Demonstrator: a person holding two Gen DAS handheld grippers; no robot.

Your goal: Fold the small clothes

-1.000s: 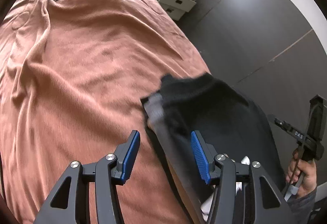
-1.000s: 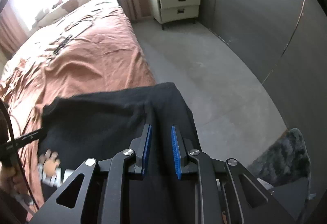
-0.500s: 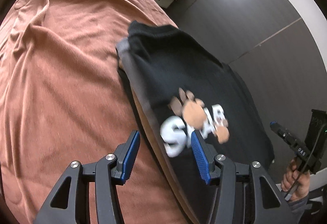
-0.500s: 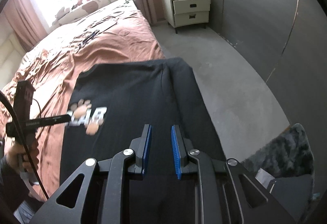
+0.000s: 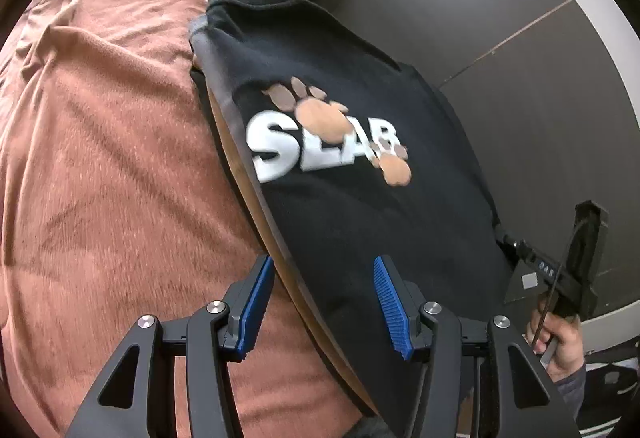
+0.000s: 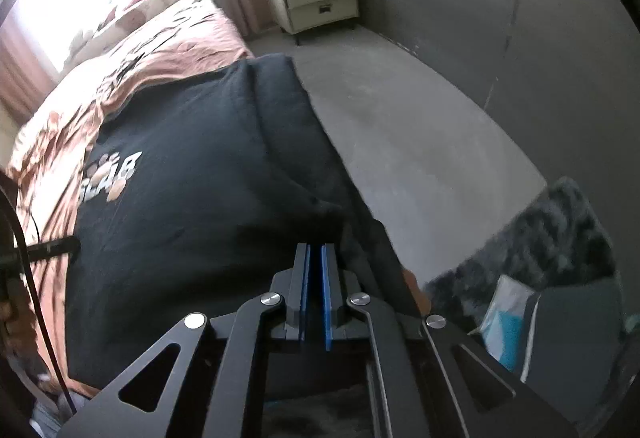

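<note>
A black T-shirt [image 5: 340,218] with a white "SLAB" print and tan paw marks lies spread over the right edge of the bed, print up. My left gripper [image 5: 322,264] hovers open over the shirt's near left edge; fabric runs under the gap and the blue pads do not press on it. In the right wrist view the same shirt [image 6: 192,198] stretches away from my right gripper [image 6: 315,248], whose pads have closed on a pinch of its near right edge, with folds running to the tips. The right gripper [image 5: 516,244] also shows at the shirt's right side, held by a hand [image 5: 560,338].
A rumpled pink-brown bed cover [image 5: 112,158] fills the left. A cream nightstand [image 6: 320,2] stands at the bed's far end by a dark wall. Grey floor [image 6: 420,142] runs along the bed's right side, with a dark fluffy rug [image 6: 560,230] near me.
The shirt went from a bunched heap to spread flat with its print showing, as both grippers drew back along the bed. The right gripper's jaws closed from a narrow gap.
</note>
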